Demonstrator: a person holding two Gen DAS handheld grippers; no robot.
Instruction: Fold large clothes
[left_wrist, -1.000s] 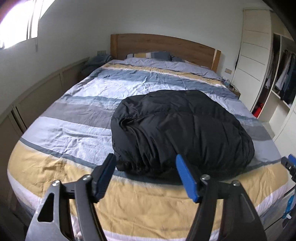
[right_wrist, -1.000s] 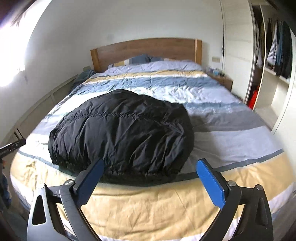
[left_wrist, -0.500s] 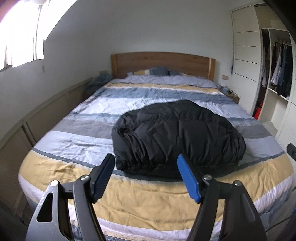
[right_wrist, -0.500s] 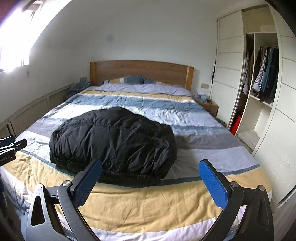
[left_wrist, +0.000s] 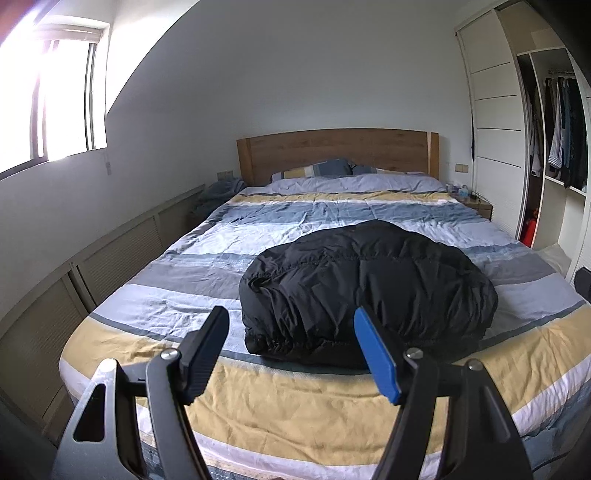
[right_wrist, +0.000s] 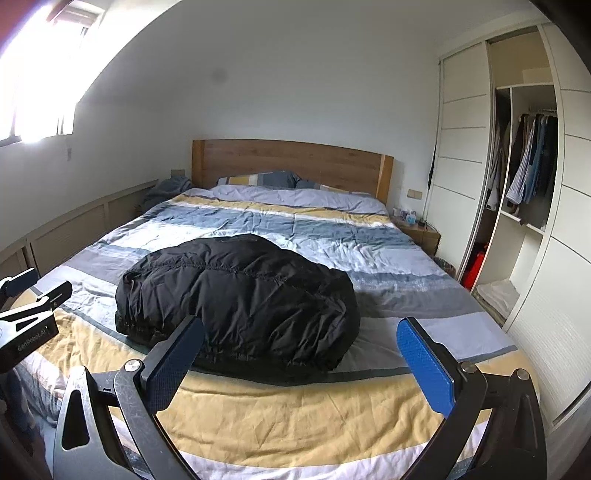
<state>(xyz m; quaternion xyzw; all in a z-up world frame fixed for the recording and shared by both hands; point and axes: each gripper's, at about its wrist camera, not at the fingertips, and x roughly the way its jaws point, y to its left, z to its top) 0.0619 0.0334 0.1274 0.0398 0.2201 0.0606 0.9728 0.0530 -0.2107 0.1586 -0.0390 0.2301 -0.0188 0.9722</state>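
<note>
Jacket (left_wrist: 365, 291) lay bundled on the bed (left_wrist: 295, 410); left gripper (left_wrist: 291, 354) and right gripper (right_wrist: 299, 362) hung apart from it, fingers spread, empty.

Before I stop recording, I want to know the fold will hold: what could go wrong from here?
1. The black jacket is puffy and domed, with neither open gripper on it, so it may spring open.
2. It lies near the foot edge of the bed, so a nudge could slide it off.
</note>
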